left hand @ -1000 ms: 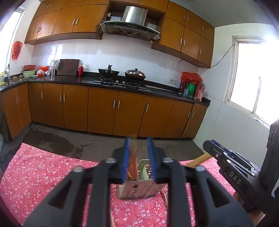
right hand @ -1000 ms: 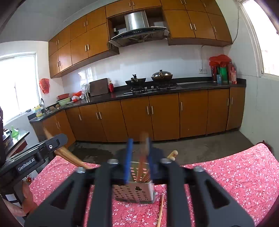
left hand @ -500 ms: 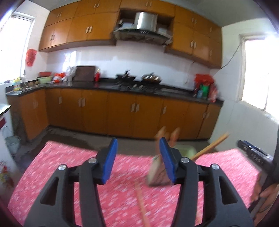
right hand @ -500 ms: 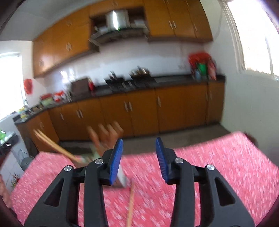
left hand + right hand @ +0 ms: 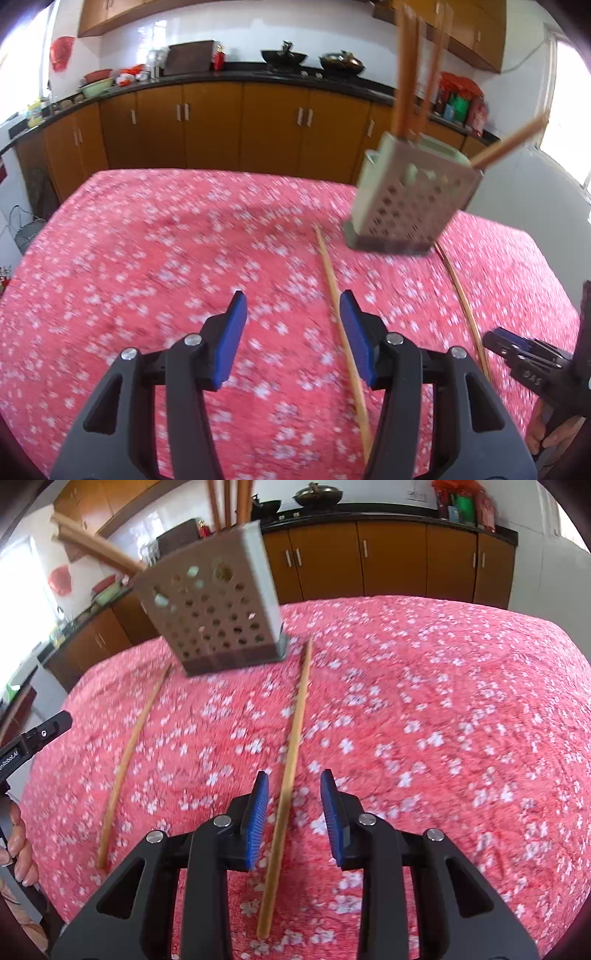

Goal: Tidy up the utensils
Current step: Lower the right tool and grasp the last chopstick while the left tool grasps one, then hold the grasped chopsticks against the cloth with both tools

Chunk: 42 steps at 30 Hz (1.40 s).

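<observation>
Right gripper [image 5: 293,805] jaws closing around a loose chopstick [image 5: 291,746], not yet gripped; left gripper [image 5: 291,332] half-open, empty. Off-centre pinch may roll the stick away.

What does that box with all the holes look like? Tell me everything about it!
The utensil holder is a tall, greyish-beige box, probably plastic, with round holes across its front and a darker base. It stands on the pink flowered tablecloth, with wooden chopsticks sticking out of its open top, one leaning sideways. Two loose chopsticks lie beside it. No gripper touches it.
</observation>
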Available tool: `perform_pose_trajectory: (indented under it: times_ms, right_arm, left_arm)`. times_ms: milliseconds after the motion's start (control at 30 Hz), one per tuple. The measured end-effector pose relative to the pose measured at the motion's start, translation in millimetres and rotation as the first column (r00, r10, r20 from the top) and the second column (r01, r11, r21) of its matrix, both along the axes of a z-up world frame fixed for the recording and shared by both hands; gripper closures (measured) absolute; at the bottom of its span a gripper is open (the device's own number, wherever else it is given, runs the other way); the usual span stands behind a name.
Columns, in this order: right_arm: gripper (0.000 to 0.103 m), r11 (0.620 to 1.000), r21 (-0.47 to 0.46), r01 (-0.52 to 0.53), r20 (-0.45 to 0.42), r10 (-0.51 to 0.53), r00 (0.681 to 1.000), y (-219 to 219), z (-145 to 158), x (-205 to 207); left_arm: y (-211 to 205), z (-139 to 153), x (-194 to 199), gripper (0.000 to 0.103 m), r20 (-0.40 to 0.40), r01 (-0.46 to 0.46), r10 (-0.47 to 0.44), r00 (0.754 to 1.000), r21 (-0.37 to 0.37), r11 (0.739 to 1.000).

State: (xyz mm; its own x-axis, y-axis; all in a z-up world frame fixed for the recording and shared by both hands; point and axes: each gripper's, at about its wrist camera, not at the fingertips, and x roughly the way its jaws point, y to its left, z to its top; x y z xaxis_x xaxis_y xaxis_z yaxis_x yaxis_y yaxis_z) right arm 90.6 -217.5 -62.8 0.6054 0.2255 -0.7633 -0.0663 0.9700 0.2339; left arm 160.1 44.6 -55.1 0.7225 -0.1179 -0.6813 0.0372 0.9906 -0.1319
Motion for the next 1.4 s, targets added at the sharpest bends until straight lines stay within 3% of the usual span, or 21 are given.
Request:
perform_pose_trajectory:
  times_ms: [100,133,400,567,833,1400]
  right_arm:
    - [0.094,0.999,-0.039,-0.006,-0.009,0.006,1.0,5,-8,2]
    - [0.095,0.998,-0.059,0.0,-0.004,0.0,1.0,5,-5,4]
    - [0.095,0.995,-0.049,0.093,0.005,-0.092,0.996,-27,0,13]
    - [0.095,0.994,-0.065,0.084,0.013,-0.084,0.996,-27,1,15]
    - [0.095,0.99,-0.112,0.086,0.022,-0.084,0.996,-19,-12,33]
    - [0.095,0.992,-0.09,0.09,0.021,-0.089,0.996,-23,-13,31]
  left_arm:
    - [-18,-10,0,0.051,-0.028,0.03,-0.03,0.999,0.007,1.0]
    - [-22,-15,0,0.051,-0.043,0.039,-0.039,0.998,0.005,0.999]
    - [-50,-42,3,0.07,-0.137,0.077,-0.072,0.988,0.026,0.997]
    - [-57,-50,12,0.093,-0.152,0.069,-0.054,0.987,0.092,0.993]
    - [-19,-52,39,0.093,-0.14,-0.011,0.024,0.99,0.089,0.996]
    - [-7,-48,36,0.092,-0.135,-0.016,0.02,0.991,0.027,0.999]
